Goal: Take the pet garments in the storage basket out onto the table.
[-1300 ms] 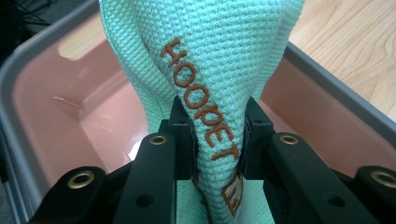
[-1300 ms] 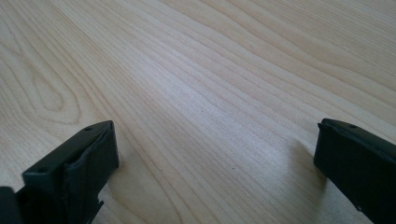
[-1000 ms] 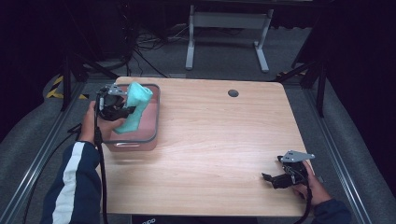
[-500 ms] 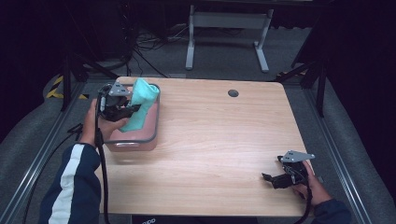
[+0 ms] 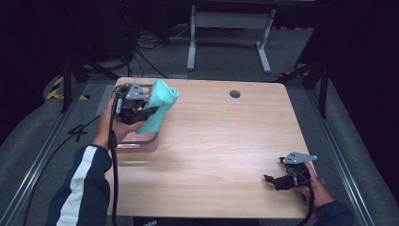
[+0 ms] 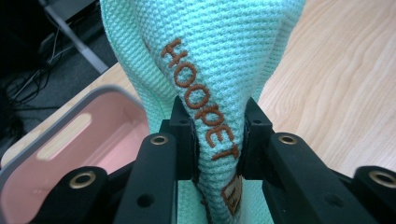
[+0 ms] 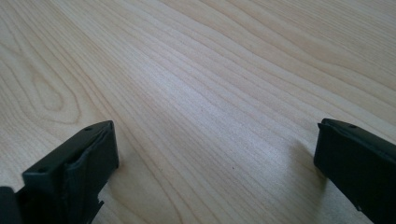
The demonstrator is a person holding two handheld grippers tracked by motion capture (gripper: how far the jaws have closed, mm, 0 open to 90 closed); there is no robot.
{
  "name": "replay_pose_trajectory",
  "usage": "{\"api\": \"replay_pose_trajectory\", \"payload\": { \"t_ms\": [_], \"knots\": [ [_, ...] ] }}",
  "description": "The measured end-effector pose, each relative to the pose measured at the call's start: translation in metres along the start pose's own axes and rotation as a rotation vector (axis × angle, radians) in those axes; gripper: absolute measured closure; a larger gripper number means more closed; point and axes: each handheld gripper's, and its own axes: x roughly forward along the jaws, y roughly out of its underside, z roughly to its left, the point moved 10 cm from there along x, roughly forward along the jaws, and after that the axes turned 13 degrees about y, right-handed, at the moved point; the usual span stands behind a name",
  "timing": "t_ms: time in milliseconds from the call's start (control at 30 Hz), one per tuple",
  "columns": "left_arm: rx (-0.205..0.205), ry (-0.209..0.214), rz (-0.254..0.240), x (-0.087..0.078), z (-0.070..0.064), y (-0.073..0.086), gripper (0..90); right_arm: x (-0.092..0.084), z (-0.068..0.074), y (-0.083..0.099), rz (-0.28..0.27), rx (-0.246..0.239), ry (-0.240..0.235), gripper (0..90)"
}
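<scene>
1. We're looking down on a pale wood-grain tabletop (image 5: 216, 141) with rounded corners and a small dark round grommet (image 5: 235, 94) near its far edge.
2. Our left tool (image 5: 143, 112) is clamped on a mint-green waffle-weave towel (image 5: 160, 106), held above the tabletop's left side; in the left gripper view the cloth (image 6: 205, 70) bulges between the black jaws, with "HOOPET" stitched in brown down its fold.
3. Just below and beside it sits a pink bin with a grey rim (image 5: 141, 141) at the tabletop's left edge; in the left gripper view its pink inside (image 6: 88, 144) has a slot handle in the wall.
4. Our right tool (image 5: 273, 181) rests low at the near right corner, jaws wide apart with bare wood grain between them.
5. Around us the room is dark: grey carpet, a black cable (image 5: 61, 146) trailing off to the left, a grey metal stand (image 5: 226, 28) beyond the far edge, and yellow-black hazard tape (image 5: 61, 89) on the floor at left.
</scene>
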Motion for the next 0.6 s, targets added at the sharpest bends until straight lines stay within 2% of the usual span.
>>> {"api": "replay_pose_trajectory", "payload": {
  "t_ms": [133,167,267,400,600],
  "knots": [
    [0.03,0.03,0.003,0.007,-0.014,-0.011,72.5,0.0,0.0,0.0,0.0,0.0,0.0,0.2],
    [0.054,0.032,0.012,0.009,-0.018,-0.015,72.5,0.0,0.0,0.0,0.0,0.0,0.0,0.2],
    [0.064,0.06,-0.003,0.018,-0.029,-0.023,72.5,0.0,0.0,0.0,0.0,0.0,0.0,0.2],
    [0.098,0.095,0.012,0.035,-0.043,-0.032,72.5,0.0,0.0,0.0,0.0,0.0,0.0,0.2],
    [0.119,0.13,0.032,0.054,-0.056,-0.038,72.5,0.0,0.0,0.0,0.0,0.0,0.0,0.2]
  ]
}}
